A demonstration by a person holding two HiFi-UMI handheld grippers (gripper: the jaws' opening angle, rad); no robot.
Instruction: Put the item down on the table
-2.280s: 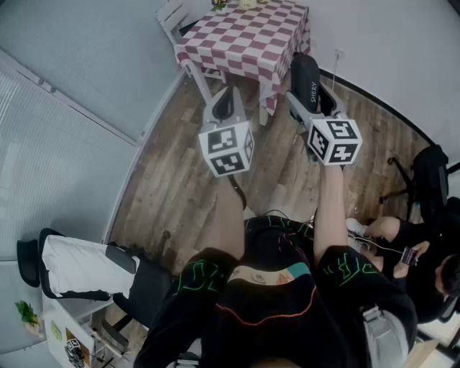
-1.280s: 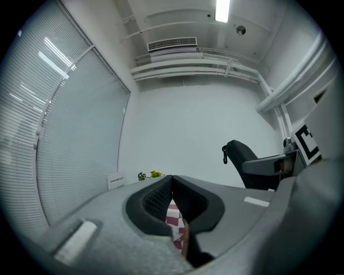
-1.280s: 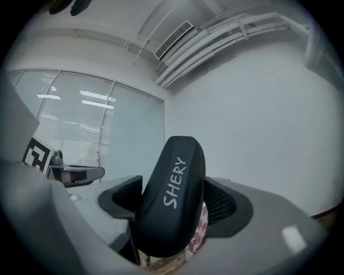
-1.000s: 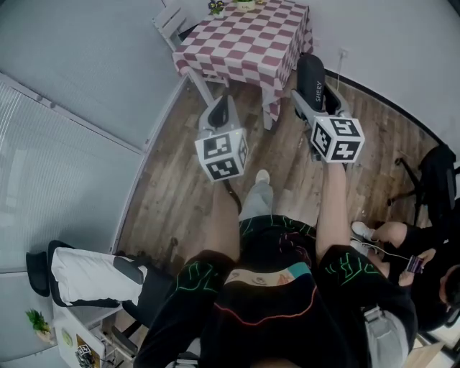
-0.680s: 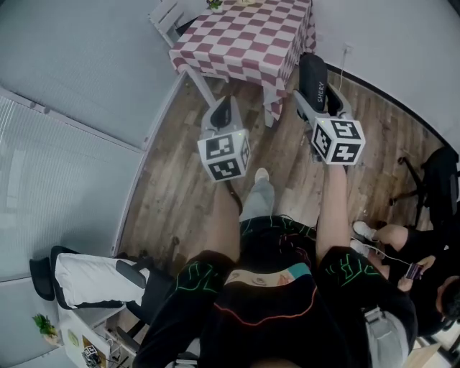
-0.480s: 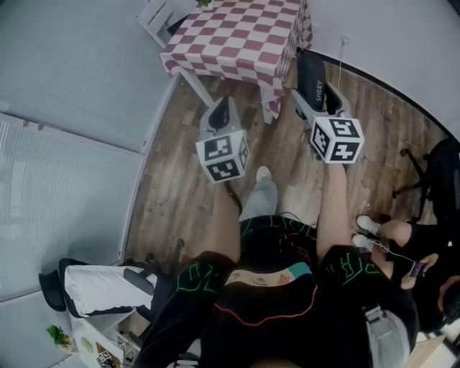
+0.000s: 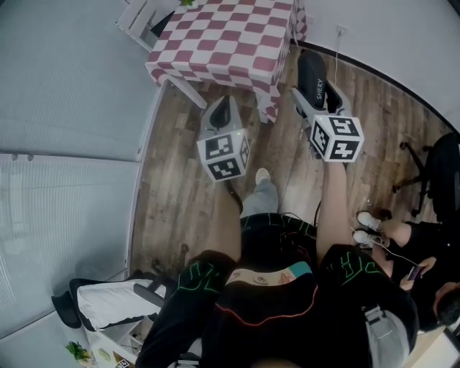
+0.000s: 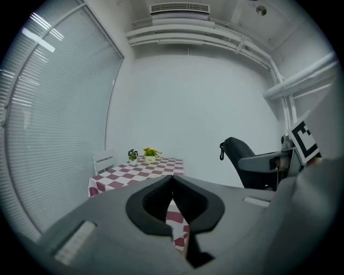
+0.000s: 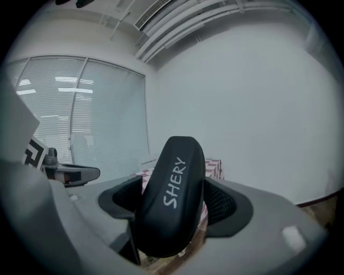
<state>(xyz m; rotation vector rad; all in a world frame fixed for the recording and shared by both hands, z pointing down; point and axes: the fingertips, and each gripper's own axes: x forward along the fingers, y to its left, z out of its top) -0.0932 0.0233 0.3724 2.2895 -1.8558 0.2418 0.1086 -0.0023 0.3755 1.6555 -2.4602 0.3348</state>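
My right gripper (image 7: pixel 314 80) is shut on a black oblong case marked SHERY (image 7: pixel 312 74), which fills the middle of the right gripper view (image 9: pixel 171 200) and stands up between the jaws. My left gripper (image 7: pixel 222 109) is shut with nothing in it, its black pads (image 8: pixel 156 203) meeting at the tips. Both are held above the wooden floor, short of a table with a red-and-white checked cloth (image 7: pixel 223 39). In the left gripper view the table (image 8: pixel 138 173) lies ahead with two small flower pots (image 8: pixel 145 155) at its far end.
A white chair (image 7: pixel 141 16) stands at the table's far left corner. Window blinds (image 7: pixel 50 201) run along the left wall. A seated person (image 7: pixel 413 244) and a black office chair (image 7: pixel 438 172) are at the right. My own leg and shoe (image 7: pixel 260 188) show below the grippers.
The view has shifted so the table now sits further left and closer. Both grippers keep their hold and pose, the case still in the right one.
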